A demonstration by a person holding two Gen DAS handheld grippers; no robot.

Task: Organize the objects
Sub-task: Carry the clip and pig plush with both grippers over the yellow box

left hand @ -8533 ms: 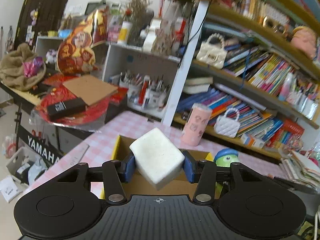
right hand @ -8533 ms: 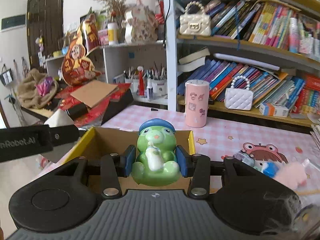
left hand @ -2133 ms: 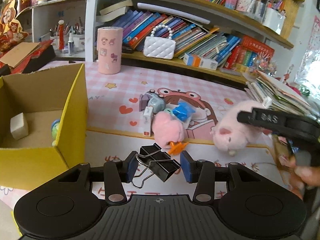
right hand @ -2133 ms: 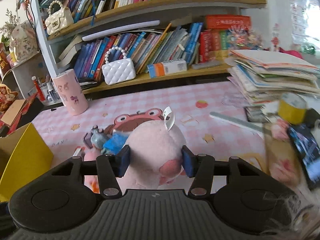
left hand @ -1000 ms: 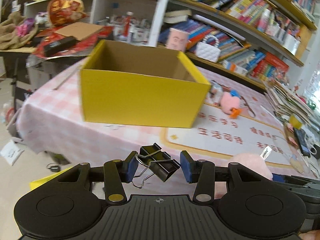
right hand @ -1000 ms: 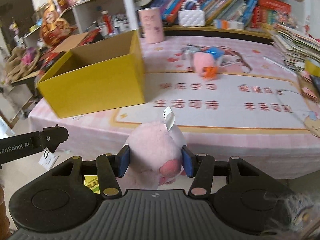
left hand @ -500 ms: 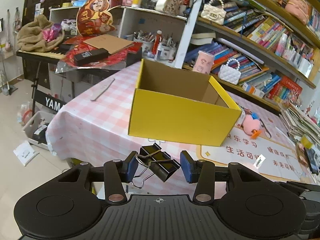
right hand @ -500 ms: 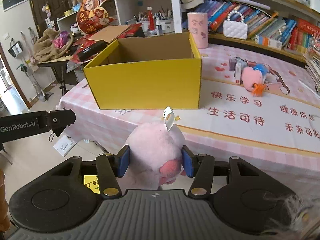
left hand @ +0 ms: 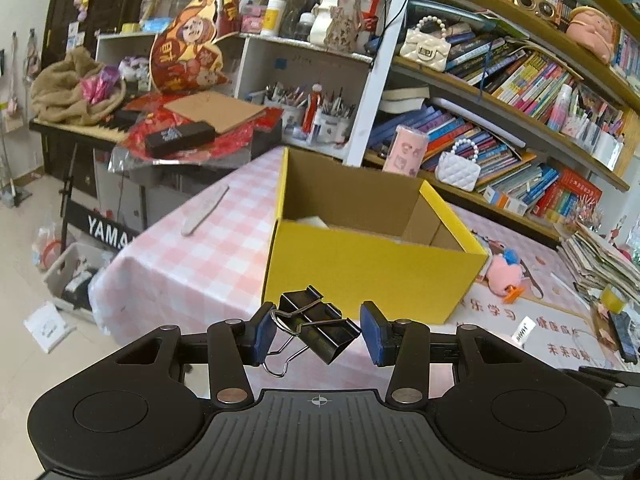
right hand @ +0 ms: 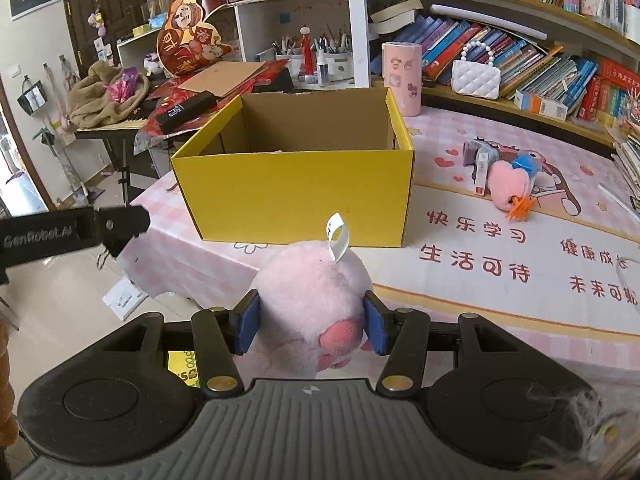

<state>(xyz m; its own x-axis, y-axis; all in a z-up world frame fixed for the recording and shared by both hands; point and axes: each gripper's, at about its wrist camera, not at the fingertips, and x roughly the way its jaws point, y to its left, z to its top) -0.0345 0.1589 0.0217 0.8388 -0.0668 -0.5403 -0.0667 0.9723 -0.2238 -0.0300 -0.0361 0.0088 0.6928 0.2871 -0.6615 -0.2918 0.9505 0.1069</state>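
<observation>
My left gripper (left hand: 316, 338) is shut on black binder clips (left hand: 316, 330) and holds them in the air just short of the table's near edge. The open yellow cardboard box (left hand: 372, 268) stands ahead of it on the pink checked table; something white shows inside. My right gripper (right hand: 311, 322) is shut on a pink plush toy (right hand: 316, 308) with a white tag, in front of the same box (right hand: 296, 192). The left gripper also shows at the left of the right wrist view (right hand: 120, 226).
A small pink plush (right hand: 506, 184), a blue toy and a small camera-like toy lie on the table mat right of the box. A pink cup (right hand: 400, 78) stands behind it. Bookshelves (left hand: 520, 92) line the back. A cluttered keyboard stand (left hand: 120, 128) stands left. Stacked papers (left hand: 596, 256) sit right.
Both grippers have moved closer to the yellow box with their loads still held. The box now looms larger in both views.
</observation>
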